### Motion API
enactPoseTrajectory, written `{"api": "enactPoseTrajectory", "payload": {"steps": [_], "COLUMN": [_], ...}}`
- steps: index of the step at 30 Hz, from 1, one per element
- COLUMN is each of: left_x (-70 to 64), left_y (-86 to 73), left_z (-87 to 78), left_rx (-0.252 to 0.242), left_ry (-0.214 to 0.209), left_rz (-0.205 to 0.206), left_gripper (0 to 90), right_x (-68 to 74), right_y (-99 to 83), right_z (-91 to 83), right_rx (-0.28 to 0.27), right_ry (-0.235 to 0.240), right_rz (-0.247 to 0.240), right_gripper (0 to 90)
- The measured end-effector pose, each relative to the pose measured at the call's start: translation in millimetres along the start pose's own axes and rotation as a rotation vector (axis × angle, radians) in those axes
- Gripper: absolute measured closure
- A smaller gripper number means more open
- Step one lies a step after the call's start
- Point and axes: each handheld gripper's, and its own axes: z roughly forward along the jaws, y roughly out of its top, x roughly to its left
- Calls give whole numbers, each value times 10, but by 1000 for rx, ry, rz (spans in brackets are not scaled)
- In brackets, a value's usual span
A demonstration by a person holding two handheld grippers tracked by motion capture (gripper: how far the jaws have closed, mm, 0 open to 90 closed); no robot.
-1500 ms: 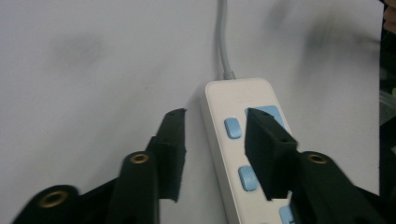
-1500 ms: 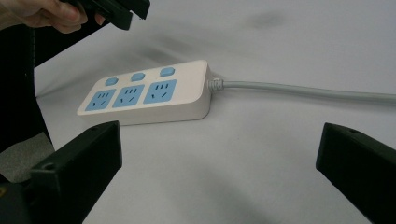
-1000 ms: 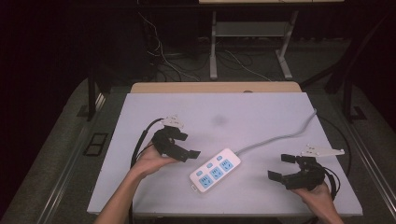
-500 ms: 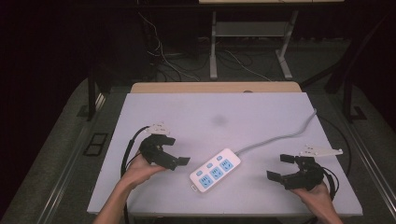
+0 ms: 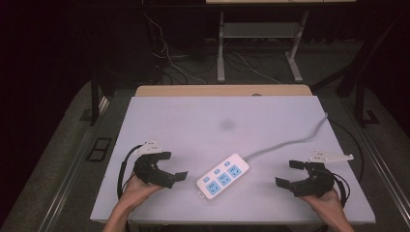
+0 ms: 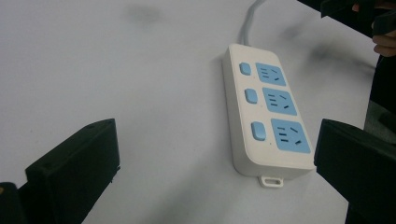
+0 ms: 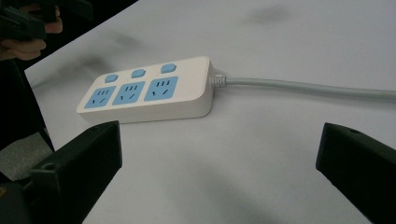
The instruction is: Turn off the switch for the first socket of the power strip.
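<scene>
A white power strip with three blue sockets and three blue switches lies flat near the table's front middle; its grey cable runs off to the back right. My left gripper stands open just left of the strip, jaws wide apart, nothing between them. My right gripper stands open to the strip's right, also holding nothing. In the left gripper view the strip lies ahead between the jaws. The right gripper view shows the strip and its cable ahead, apart from the jaws.
The white table top has a faint dark smudge near its middle. A wooden edge borders the back. Beyond the table are metal legs and loose cables on the floor.
My left gripper has moved toward the table's front left, away from the strip's far side. The right gripper and the power strip have stayed where they were.
</scene>
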Motion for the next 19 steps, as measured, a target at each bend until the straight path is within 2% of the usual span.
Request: {"api": "enactPoseTrajectory", "payload": {"steps": [9,19], "left_x": [14,14], "left_y": [-284,-386], "left_z": [-26,-35], "left_rx": [-54,-79], "left_ry": [10,27], "left_rz": [-41,-50], "left_gripper": [0,0], "right_x": [10,20], "right_y": [-4,-11], "right_z": [6,13], "right_rx": [6,9], "right_ry": [2,3], "right_rz": [-3,-5], "right_gripper": [2,2]}}
